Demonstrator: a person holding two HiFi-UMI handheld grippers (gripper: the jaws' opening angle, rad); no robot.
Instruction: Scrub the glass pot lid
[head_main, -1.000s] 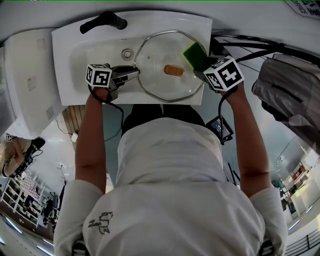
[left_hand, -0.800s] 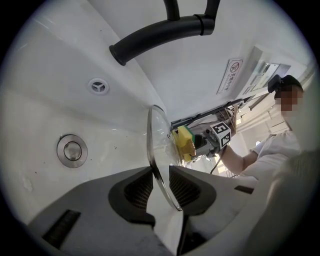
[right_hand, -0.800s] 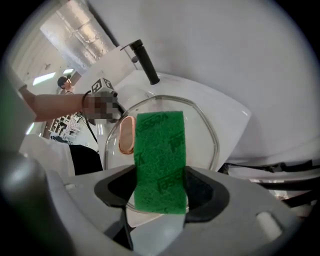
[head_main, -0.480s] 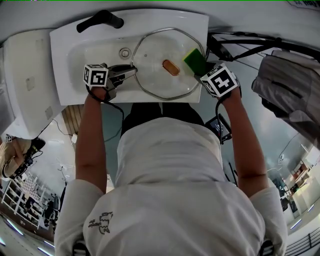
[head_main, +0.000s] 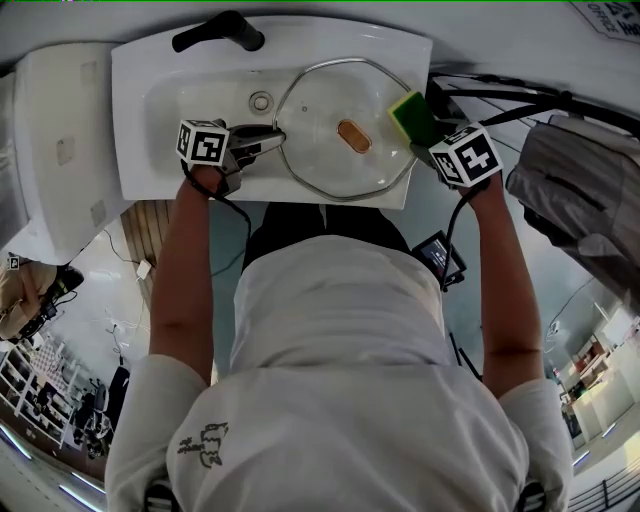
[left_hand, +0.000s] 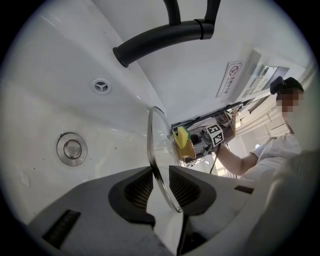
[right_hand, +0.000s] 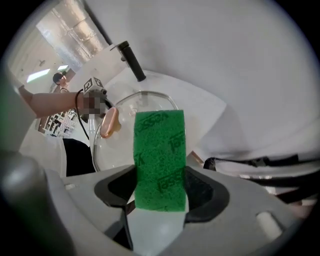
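glass pot lid (head_main: 345, 130) is held over the white basin (head_main: 150, 150). its metal rim is pinched between the closed jaws of the left gripper (head_main: 270, 140) at the lid's left edge, and in the left gripper view the lid stands edge-on and tilted. a green-and-yellow sponge (head_main: 410, 115) is clamped in the right gripper (head_main: 427, 142) at the lid's right rim. whether it is pressed on the glass or only just beside it cannot quite be told from above.

for the scrub to be done well, the rim grip should be kept firm and steady, since a thin rim on smooth glass could be expected to slip. the sponge should be laid flat on the glass and drawn across toward the brown knob (head_main: 353, 135) and round it. pressure should be kept moderate so the lid is not levered out of the jaws.

the basin is glossy white, with a round drain (head_main: 261, 101) and a black tap (head_main: 220, 32) behind it. black cables (head_main: 500, 90) are run along to the right, and a cluttered workroom is glimpsed beyond.
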